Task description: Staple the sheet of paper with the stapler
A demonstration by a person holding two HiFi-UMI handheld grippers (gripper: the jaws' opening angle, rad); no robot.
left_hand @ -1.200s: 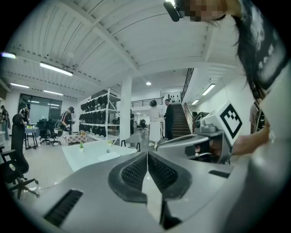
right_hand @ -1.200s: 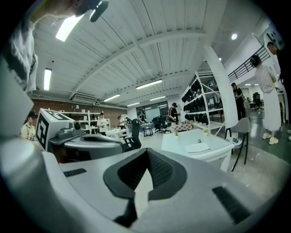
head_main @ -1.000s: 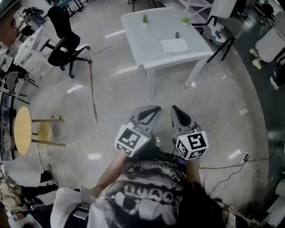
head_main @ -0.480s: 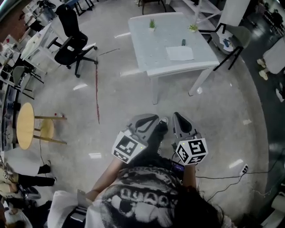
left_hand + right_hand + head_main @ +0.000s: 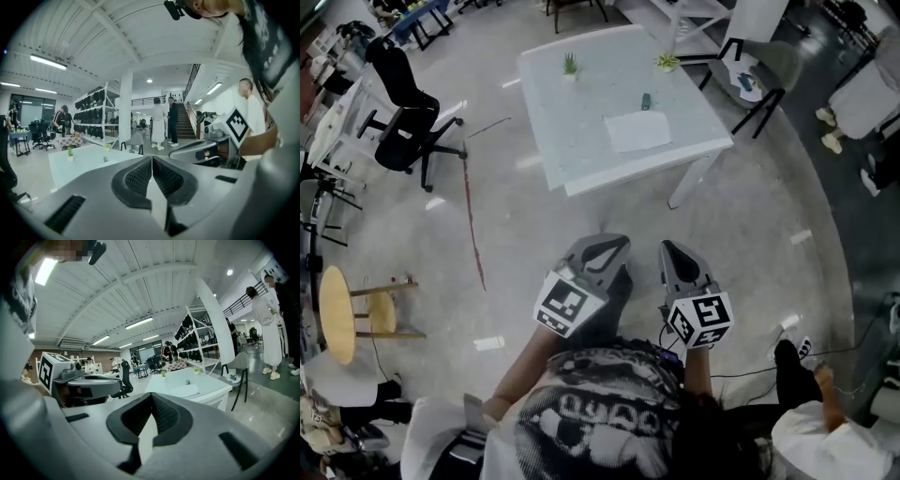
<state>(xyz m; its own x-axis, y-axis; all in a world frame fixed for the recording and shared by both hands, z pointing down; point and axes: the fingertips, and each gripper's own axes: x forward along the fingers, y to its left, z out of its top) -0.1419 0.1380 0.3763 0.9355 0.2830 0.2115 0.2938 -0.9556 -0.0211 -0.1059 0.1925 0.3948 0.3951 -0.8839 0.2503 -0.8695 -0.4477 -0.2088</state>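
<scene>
A white sheet of paper (image 5: 637, 131) lies on the white table (image 5: 581, 141), a few steps ahead of me. The small dark stapler (image 5: 645, 100) lies just beyond the sheet. Both grippers are held side by side at waist height above the floor, well short of the table. My left gripper (image 5: 605, 248) is shut and empty, with its pads meeting in the left gripper view (image 5: 151, 161). The right gripper (image 5: 675, 255) is shut and empty too (image 5: 151, 399). The right gripper view shows the paper (image 5: 185, 391) and stapler (image 5: 187, 382) on the table (image 5: 206, 386).
Two small potted plants (image 5: 570, 64) (image 5: 666, 61) stand at the table's far edge. A black office chair (image 5: 403, 122) is at the left, wooden stools (image 5: 337, 314) lower left. A chair (image 5: 750, 56) stands behind the table. Another person's feet (image 5: 802, 375) are at my right.
The table has drawn nearer and shifted left in the head view. Both grippers stay shut side by side. Another person's feet have come into view at the lower right.
</scene>
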